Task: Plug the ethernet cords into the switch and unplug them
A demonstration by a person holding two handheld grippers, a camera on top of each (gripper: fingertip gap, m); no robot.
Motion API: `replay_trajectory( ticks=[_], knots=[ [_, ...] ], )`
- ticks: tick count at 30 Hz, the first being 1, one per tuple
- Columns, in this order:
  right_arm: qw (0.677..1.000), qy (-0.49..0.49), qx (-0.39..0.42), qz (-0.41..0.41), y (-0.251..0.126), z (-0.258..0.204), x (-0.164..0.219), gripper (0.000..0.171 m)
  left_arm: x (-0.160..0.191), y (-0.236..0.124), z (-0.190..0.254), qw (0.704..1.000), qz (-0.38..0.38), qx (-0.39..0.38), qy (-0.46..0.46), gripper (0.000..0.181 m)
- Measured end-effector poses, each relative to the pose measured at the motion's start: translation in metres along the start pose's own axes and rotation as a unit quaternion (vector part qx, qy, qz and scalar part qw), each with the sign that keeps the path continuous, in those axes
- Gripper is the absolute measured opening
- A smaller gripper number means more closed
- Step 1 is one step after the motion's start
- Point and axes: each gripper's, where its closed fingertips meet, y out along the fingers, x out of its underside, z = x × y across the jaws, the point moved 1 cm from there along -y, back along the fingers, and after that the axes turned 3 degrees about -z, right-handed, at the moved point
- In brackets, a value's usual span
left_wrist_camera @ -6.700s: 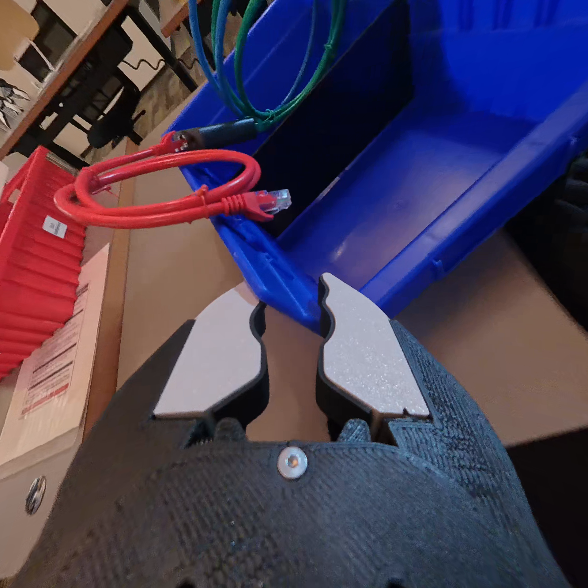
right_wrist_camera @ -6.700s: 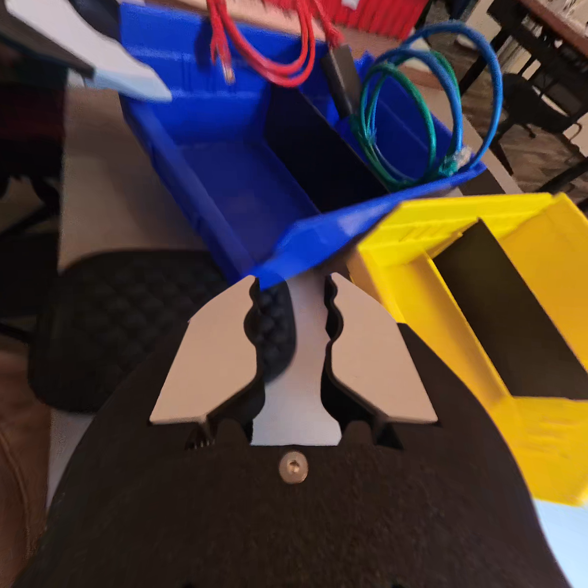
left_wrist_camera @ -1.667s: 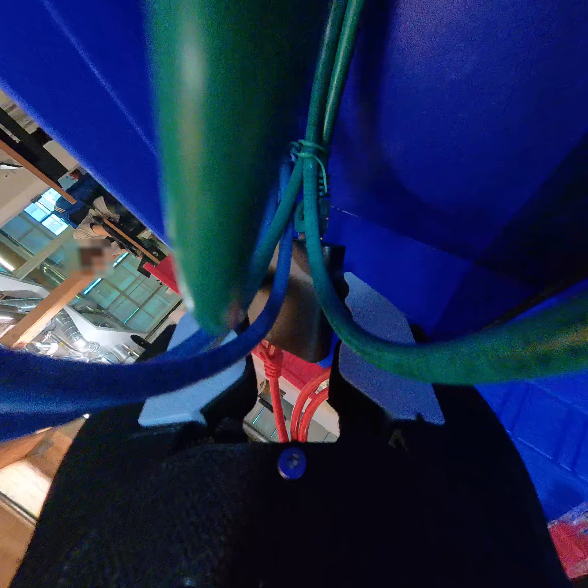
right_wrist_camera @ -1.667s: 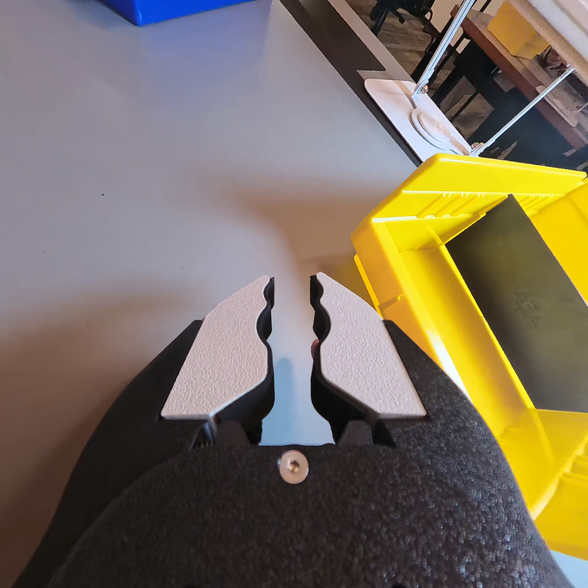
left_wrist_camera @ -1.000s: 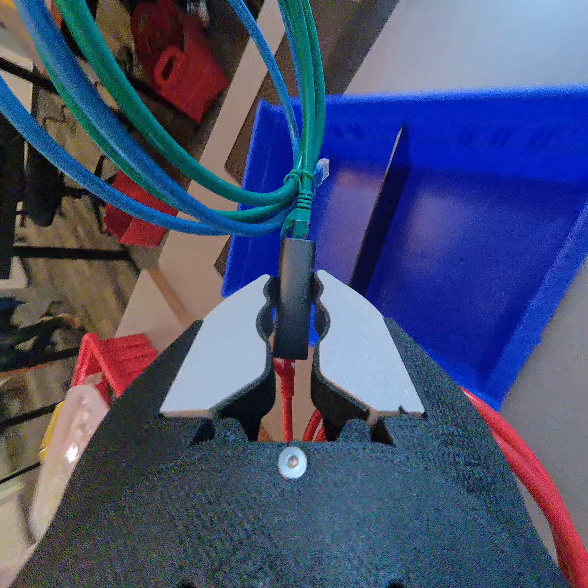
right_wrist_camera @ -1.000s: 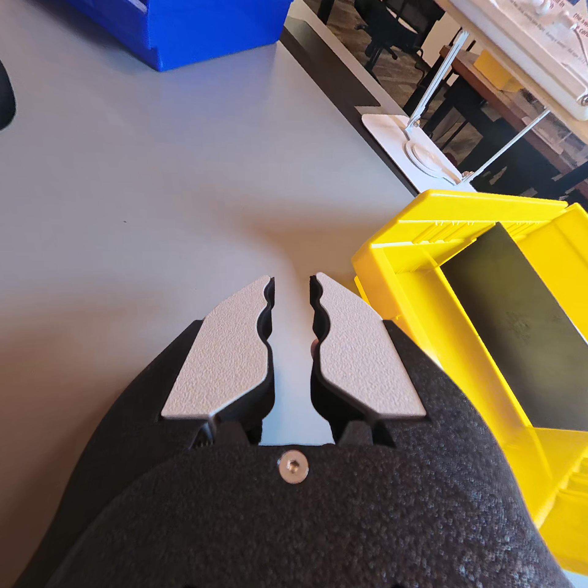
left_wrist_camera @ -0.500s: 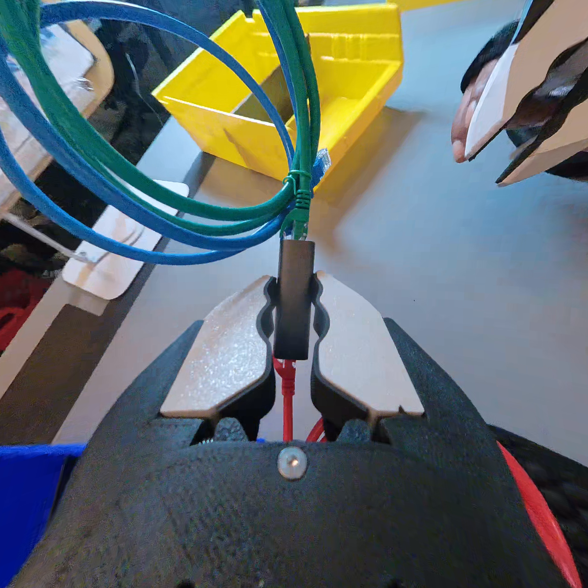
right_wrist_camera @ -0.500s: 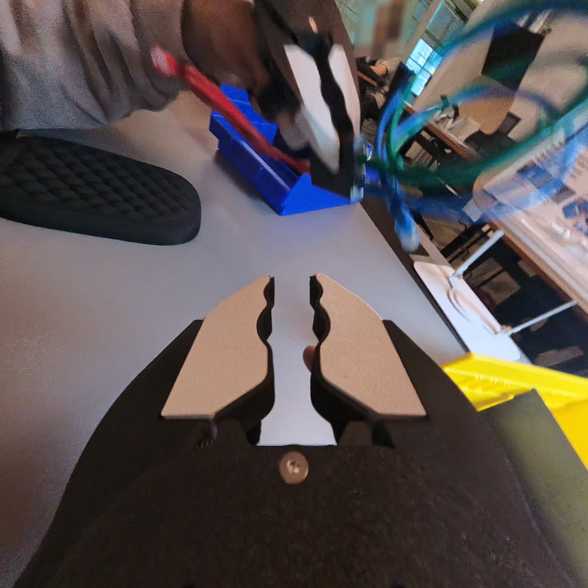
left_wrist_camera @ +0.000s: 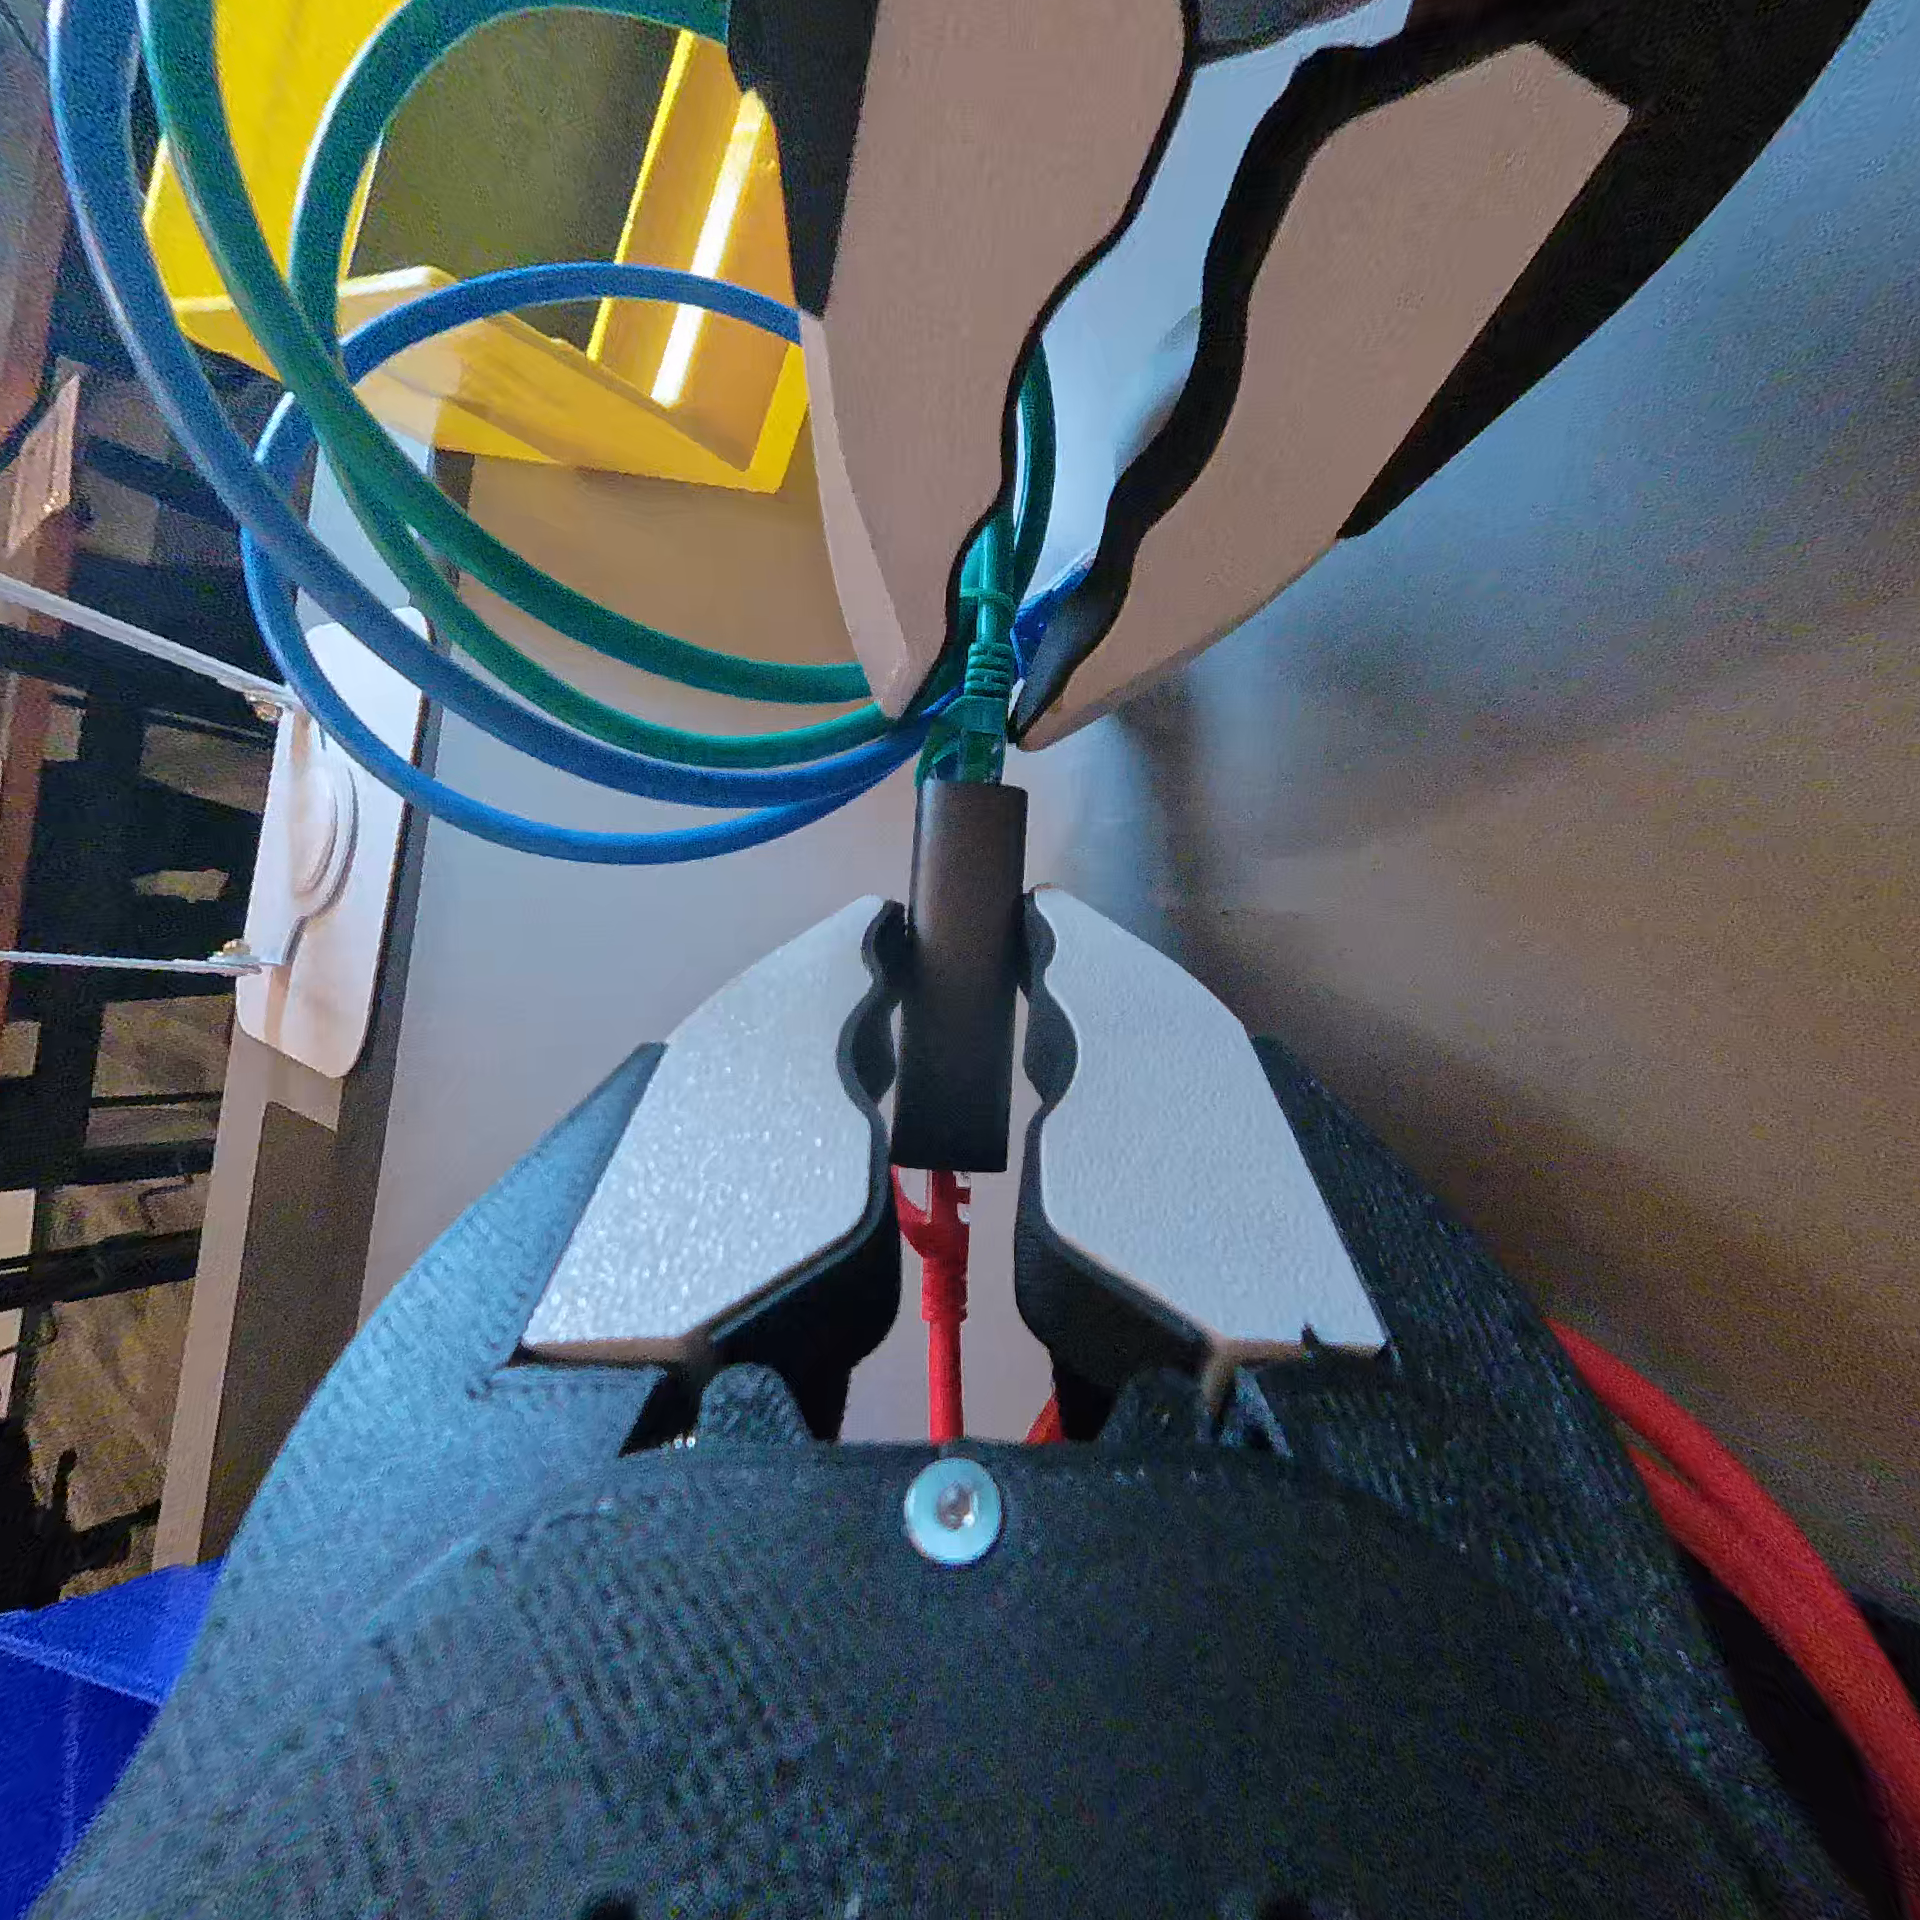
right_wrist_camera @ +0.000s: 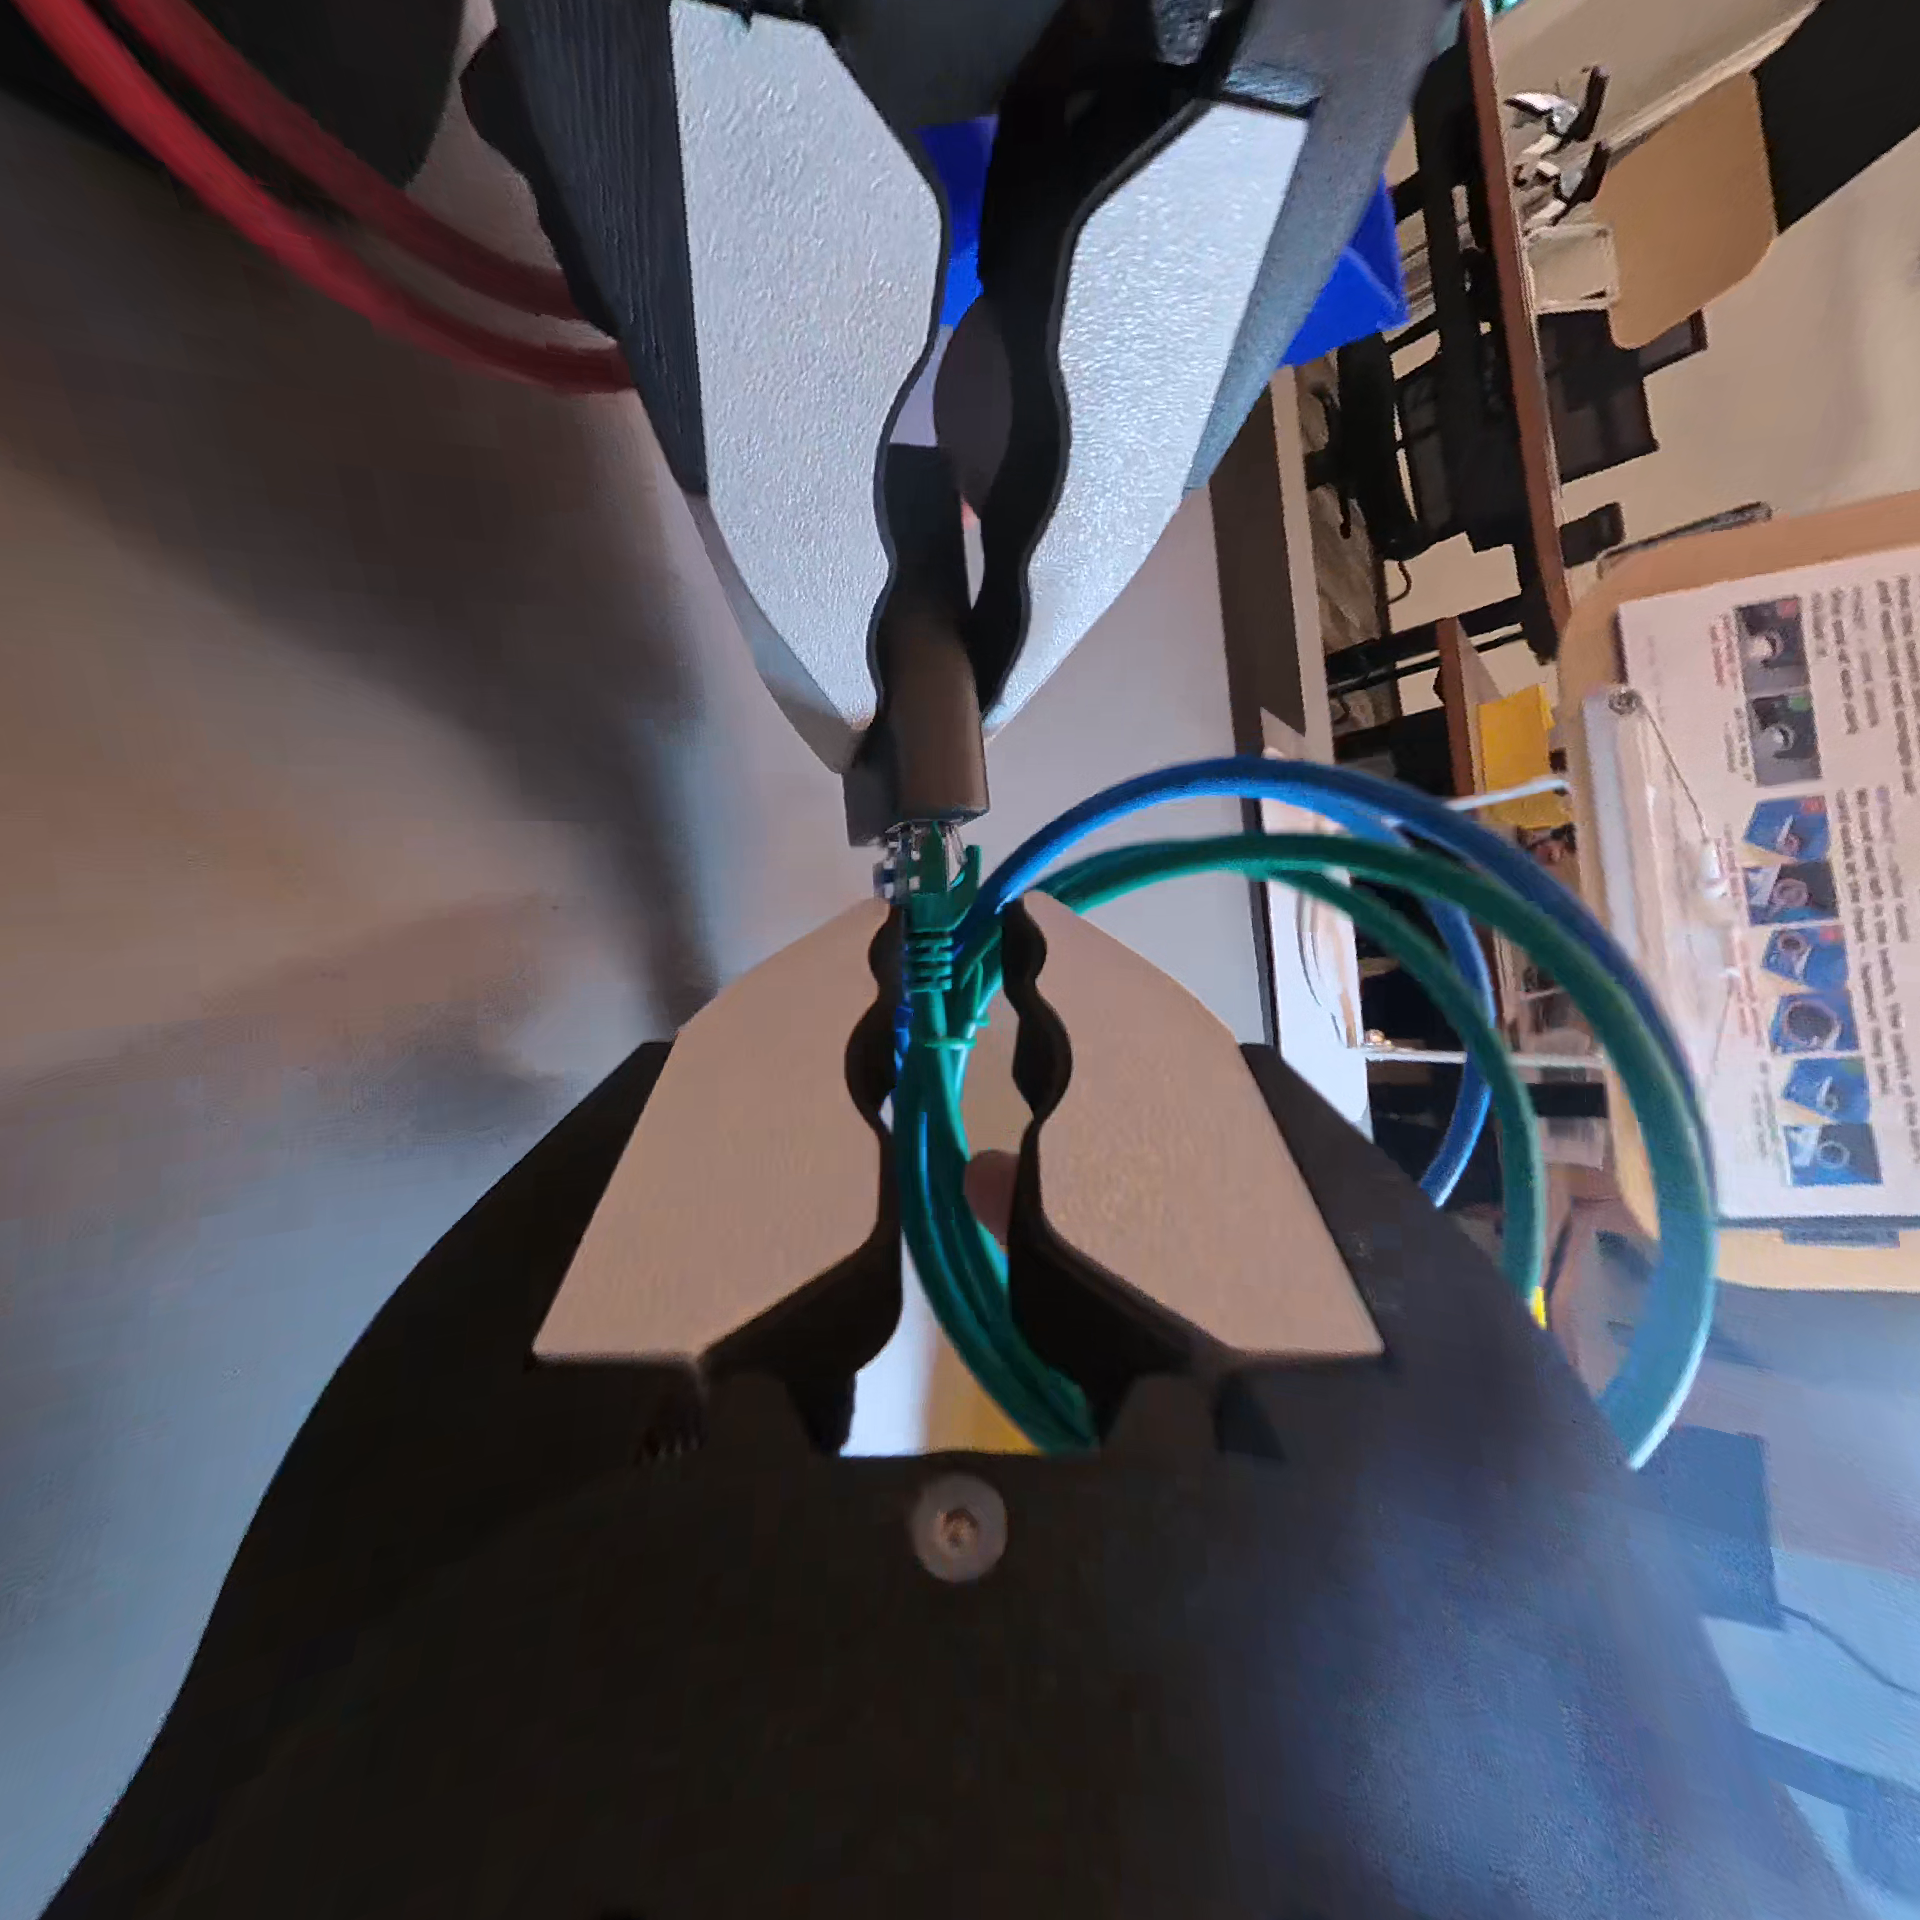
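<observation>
My left gripper (left_wrist_camera: pixel 956 904) is shut on a small black switch (left_wrist_camera: pixel 961 987) and holds it in the air. A red cord (left_wrist_camera: pixel 943 1299) is plugged into the switch's near end. A green cord's plug (left_wrist_camera: pixel 982 665) sits in its far end, with green and blue cord (left_wrist_camera: pixel 416 665) loops hanging left. My right gripper (right_wrist_camera: pixel 940 914) faces the left one, tips almost meeting. Its jaws stand slightly apart on either side of the green plug boot (right_wrist_camera: pixel 935 956), just short of the switch (right_wrist_camera: pixel 935 717). The right gripper also shows in the left wrist view (left_wrist_camera: pixel 961 717).
A grey table (left_wrist_camera: pixel 1558 831) lies below. A yellow bin (left_wrist_camera: pixel 520 384) stands beyond the grippers and a blue bin (left_wrist_camera: pixel 62 1714) is at the near left. A white plate (left_wrist_camera: pixel 312 883) lies at the table edge. A printed sheet (right_wrist_camera: pixel 1766 883) is on a stand off the table.
My left gripper swung with the switch from over the blue bin toward the yellow bin. My right gripper came up to meet it and now straddles the green plug.
</observation>
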Motion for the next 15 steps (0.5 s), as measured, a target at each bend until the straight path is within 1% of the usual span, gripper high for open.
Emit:
replay_trajectory(
  ticks=[1, 5, 9, 11, 13, 15],
  knots=[
    [1.0, -0.004, -0.006, -0.001, 0.002, -0.005, -0.002, 0.017, 0.0, -0.001, 0.004, 1.0, 0.006, -0.001, 0.006, 0.021],
    [1.0, -0.012, -0.023, 0.012, 0.004, -0.019, -0.009, 0.015, 0.002, -0.007, 0.015, 1.0, 0.015, -0.008, 0.025, 0.021],
    [0.998, -0.005, -0.046, 0.035, 0.002, -0.025, -0.016, 0.015, 0.004, -0.012, 0.021, 0.998, 0.046, -0.002, 0.036, 0.021],
    [0.998, -0.015, -0.047, 0.037, 0.002, -0.028, -0.017, 0.014, 0.006, -0.011, 0.024, 0.998, 0.058, 0.003, 0.038, 0.021],
    [0.998, -0.012, -0.054, 0.039, 0.002, -0.031, -0.017, 0.014, 0.007, -0.009, 0.027, 0.996, 0.069, 0.003, 0.061, 0.021],
    [0.997, -0.014, -0.061, 0.04, 0.004, -0.035, -0.015, 0.013, 0.01, -0.003, 0.032, 0.995, 0.068, 0.008, 0.073, 0.021]
  ],
)
